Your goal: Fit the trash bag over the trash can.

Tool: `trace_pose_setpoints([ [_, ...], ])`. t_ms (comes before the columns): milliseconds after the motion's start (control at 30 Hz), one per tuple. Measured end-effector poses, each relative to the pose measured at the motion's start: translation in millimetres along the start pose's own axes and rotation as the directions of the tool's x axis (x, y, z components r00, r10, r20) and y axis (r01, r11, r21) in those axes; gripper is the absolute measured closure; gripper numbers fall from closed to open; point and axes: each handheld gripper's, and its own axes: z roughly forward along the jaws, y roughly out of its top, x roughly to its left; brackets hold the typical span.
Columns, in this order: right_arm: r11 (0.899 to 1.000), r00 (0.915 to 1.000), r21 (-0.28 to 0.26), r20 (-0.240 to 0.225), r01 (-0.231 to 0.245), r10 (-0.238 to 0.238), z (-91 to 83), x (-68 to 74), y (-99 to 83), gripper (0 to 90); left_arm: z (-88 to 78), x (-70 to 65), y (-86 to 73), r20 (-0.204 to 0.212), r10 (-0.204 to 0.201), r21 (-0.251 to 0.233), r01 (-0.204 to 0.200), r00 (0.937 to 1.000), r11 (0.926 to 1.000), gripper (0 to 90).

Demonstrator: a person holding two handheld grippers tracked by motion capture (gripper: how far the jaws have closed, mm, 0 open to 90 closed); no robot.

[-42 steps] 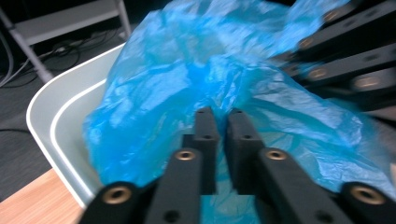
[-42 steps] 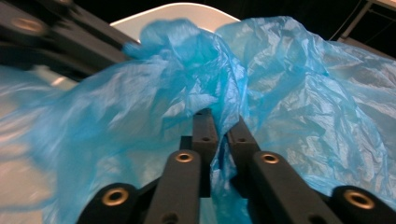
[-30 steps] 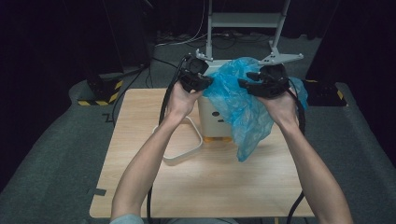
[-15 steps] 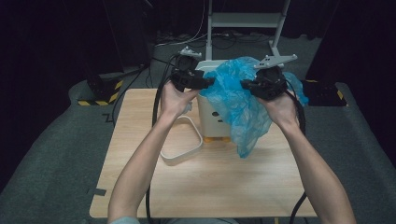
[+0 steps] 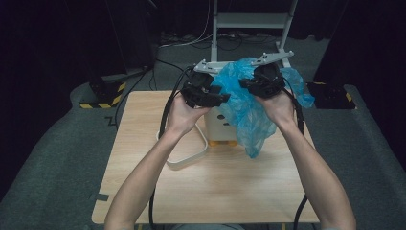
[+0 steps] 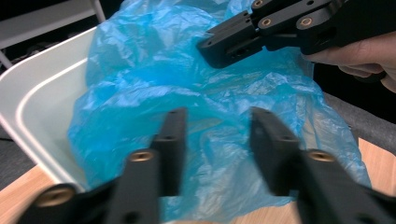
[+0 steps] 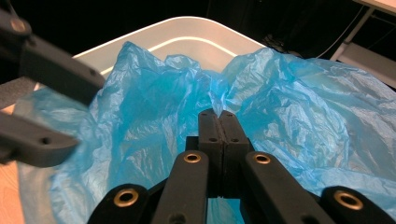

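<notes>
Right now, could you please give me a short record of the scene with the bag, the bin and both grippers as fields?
work in hand: fitting a blue plastic bag over a white bin
bag: crumpled, draped over the bin's top and down its front
bin: upright on the wooden table
left gripper: jaws apart, just been closing, bag film beyond them, not pinched
right gripper: jaws shut on a fold of the bag
beside the bin: white ring-shaped frame, flat on the table

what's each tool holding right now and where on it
Right tool pinches the blue bag at a fold of its top edge; left tool is open, holding nothing.
</notes>
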Motion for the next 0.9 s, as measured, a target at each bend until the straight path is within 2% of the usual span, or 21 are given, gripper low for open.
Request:
trace_pose_setpoints([
  [100,1.000,1.0000,-0.019,-0.004,-0.007,0.007,-2.9,-2.1,-0.9,81.0,0.3,-4.1,2.3,0.017,0.023,0.009,-0.024,0.9996,0.9997,78.3],
  [267,0.998,0.9999,-0.060,0.005,-0.011,0.012,-13.6,-4.4,-0.9,68.4,0.0,-7.2,5.8,0.023,0.041,0.023,-0.042,0.9989,0.9989,89.8],
  [367,0.997,0.9996,-0.073,0.023,-0.012,0.013,-21.0,-6.7,-2.2,63.6,-0.7,-6.7,7.2,0.010,0.046,0.028,-0.047,0.9989,0.9985,89.9],
  [500,0.996,0.9989,-0.088,0.039,-0.024,0.027,-32.1,-14.0,-4.9,58.9,-5.5,-3.4,11.6,-0.019,0.049,0.010,-0.049,0.9986,0.9987,90.0],
  [733,0.995,0.9971,-0.084,0.041,-0.060,0.064,-46.7,-27.0,-11.7,56.6,-17.2,9.6,24.5,-0.065,0.042,-0.022,-0.044,0.9970,0.9988,90.0],
  [900,0.995,0.9970,-0.074,0.039,-0.063,0.066,-48.6,-31.0,-13.9,57.5,-16.9,22.8,29.8,-0.087,0.023,-0.015,-0.024,0.9959,0.9996,90.0],
])
